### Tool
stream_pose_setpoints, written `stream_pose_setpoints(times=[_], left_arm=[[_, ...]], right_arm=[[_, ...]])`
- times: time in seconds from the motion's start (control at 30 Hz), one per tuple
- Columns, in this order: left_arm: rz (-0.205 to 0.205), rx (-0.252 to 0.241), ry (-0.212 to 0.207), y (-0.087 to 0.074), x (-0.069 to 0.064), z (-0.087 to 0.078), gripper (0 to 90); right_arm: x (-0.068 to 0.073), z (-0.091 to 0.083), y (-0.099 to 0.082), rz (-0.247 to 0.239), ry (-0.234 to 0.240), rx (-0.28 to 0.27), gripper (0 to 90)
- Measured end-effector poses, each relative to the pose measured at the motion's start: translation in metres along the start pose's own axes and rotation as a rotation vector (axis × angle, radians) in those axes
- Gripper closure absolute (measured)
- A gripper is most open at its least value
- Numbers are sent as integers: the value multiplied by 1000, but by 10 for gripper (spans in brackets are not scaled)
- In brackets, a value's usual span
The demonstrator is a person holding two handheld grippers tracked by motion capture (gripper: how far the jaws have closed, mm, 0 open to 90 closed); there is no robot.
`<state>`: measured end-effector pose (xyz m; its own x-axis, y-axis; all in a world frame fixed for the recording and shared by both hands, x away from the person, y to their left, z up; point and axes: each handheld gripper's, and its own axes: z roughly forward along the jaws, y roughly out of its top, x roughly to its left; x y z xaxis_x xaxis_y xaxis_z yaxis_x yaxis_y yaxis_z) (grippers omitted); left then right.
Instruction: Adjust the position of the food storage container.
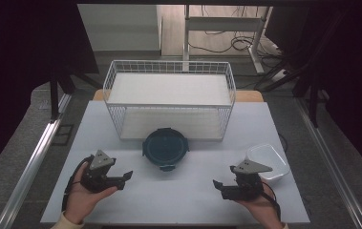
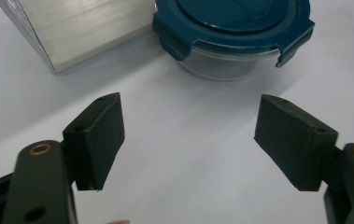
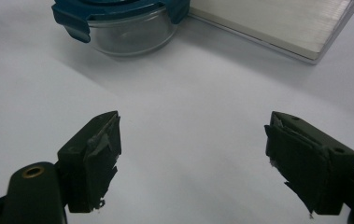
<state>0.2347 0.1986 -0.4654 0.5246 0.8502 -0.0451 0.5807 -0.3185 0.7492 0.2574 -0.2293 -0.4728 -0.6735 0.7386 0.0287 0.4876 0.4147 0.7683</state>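
A round glass container with a dark teal clip lid [image 1: 165,147] sits mid-table, just in front of a white wire basket [image 1: 169,98]. My left gripper [image 1: 125,177] rests low at the front left, held in a hand, its jaws open with bare table between them. The same container [image 2: 233,35] lies ahead of it and a little right in the left gripper view. At the front right, my right gripper [image 1: 217,185] stands open and holds nothing. From the right gripper view the container [image 3: 118,23] is ahead and to the left.
A clear plastic tub [image 1: 267,162] stands at the right edge of the white table [image 1: 178,205], just behind the right hand. The basket has a pale board base [image 2: 79,28] and spans the back. Bare tabletop lies between the two grippers.
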Motion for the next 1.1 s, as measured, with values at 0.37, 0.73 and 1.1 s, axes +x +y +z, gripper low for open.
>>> stream_pose_setpoints(times=[0.37, 0.73, 1.1], left_arm=[[115, -31, 11, 43, -5, -2, 325], [169, -16, -30, 95, 15, 34, 585], [197, 46, -19, 116, 25, 91, 897]], right_arm=[[2, -7, -1, 4, 1, -25, 174], [0, -6, -3, 12, -1, -16, 175], [0, -6, -7, 13, -14, -4, 177]])
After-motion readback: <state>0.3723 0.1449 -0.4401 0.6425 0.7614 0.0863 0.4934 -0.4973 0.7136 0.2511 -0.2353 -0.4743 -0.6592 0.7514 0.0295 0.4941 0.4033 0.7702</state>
